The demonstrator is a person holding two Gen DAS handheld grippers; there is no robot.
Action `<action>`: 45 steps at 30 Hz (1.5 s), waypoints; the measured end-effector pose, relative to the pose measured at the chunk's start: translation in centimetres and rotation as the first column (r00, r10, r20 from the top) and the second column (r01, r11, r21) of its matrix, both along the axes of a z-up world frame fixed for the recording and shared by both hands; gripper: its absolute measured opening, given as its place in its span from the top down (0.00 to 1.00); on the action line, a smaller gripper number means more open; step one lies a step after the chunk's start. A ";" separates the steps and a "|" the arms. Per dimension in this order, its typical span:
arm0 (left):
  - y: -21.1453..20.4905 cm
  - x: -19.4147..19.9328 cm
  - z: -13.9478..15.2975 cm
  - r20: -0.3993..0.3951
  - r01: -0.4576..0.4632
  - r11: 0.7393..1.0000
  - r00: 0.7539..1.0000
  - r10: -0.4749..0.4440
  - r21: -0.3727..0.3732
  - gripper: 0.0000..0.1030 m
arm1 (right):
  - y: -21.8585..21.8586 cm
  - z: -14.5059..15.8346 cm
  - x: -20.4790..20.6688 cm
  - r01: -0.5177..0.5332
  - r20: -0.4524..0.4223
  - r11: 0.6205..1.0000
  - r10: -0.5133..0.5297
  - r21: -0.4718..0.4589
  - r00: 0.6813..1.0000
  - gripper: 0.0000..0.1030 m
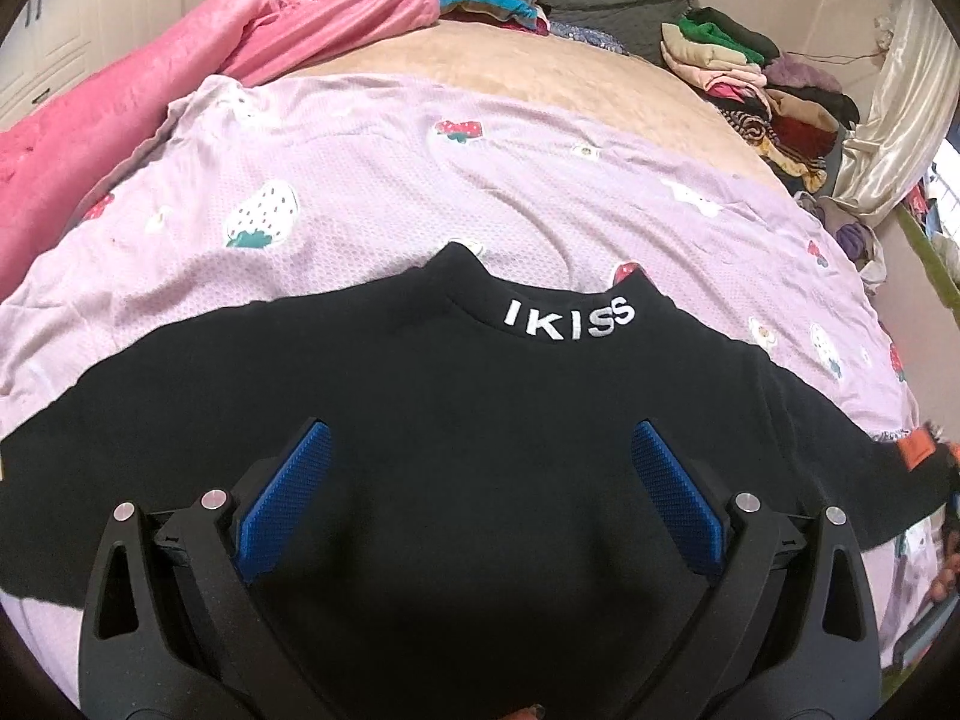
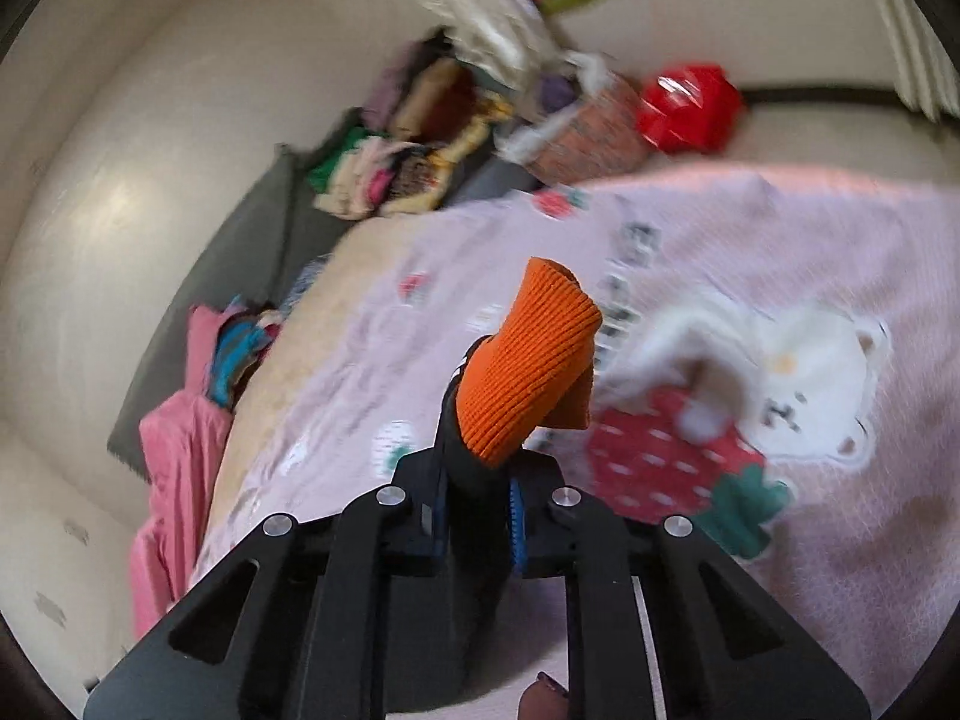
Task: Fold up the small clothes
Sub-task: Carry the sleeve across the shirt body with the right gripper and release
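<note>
While the left gripper (image 1: 480,480) hovered with jaws spread over the black top (image 1: 456,396), the right gripper (image 2: 477,480) pinched its orange ribbed cuff (image 2: 528,360). White collar lettering (image 1: 569,318) read "IKISS"; the top lay flat on the strawberry-print sheet (image 1: 360,180).

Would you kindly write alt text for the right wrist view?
The right gripper has its jaws shut on the orange ribbed cuff of a black sleeve, held above a lilac strawberry-print bedspread. Behind, blurred, lie piled clothes and a pink blanket.
</note>
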State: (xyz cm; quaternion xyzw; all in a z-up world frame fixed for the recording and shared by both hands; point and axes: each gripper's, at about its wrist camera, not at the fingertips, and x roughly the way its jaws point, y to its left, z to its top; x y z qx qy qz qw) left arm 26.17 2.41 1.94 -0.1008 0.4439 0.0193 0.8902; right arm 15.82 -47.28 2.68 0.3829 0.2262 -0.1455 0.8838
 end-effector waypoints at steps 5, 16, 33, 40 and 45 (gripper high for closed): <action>1.0 -0.3 -1.2 -0.014 0.024 0.999 1.000 -0.025 -0.036 0.09 | 4.2 3.3 0.9 -0.082 0.048 0.981 0.092 -0.178 0.995 0.87; 3.5 -1.3 0.4 0.041 0.033 0.995 0.999 -0.030 -0.090 0.09 | 13.0 6.7 2.5 -0.221 0.047 0.883 0.263 -0.414 0.964 0.87; 7.5 -2.0 -0.8 0.007 0.012 0.963 1.000 -0.011 -0.269 0.09 | 28.8 4.8 4.4 -0.489 -0.129 0.619 0.532 -0.615 0.837 0.87; 8.2 -2.1 -1.6 0.004 0.052 0.915 0.999 -0.054 -0.400 0.09 | 34.2 1.6 5.3 -0.581 -0.233 0.510 0.590 -0.634 0.773 0.87; 8.3 -2.1 -2.3 -0.001 0.073 0.867 0.996 -0.084 -0.494 0.09 | 37.7 -1.2 5.5 -0.653 -0.323 0.412 0.627 -0.635 0.709 0.87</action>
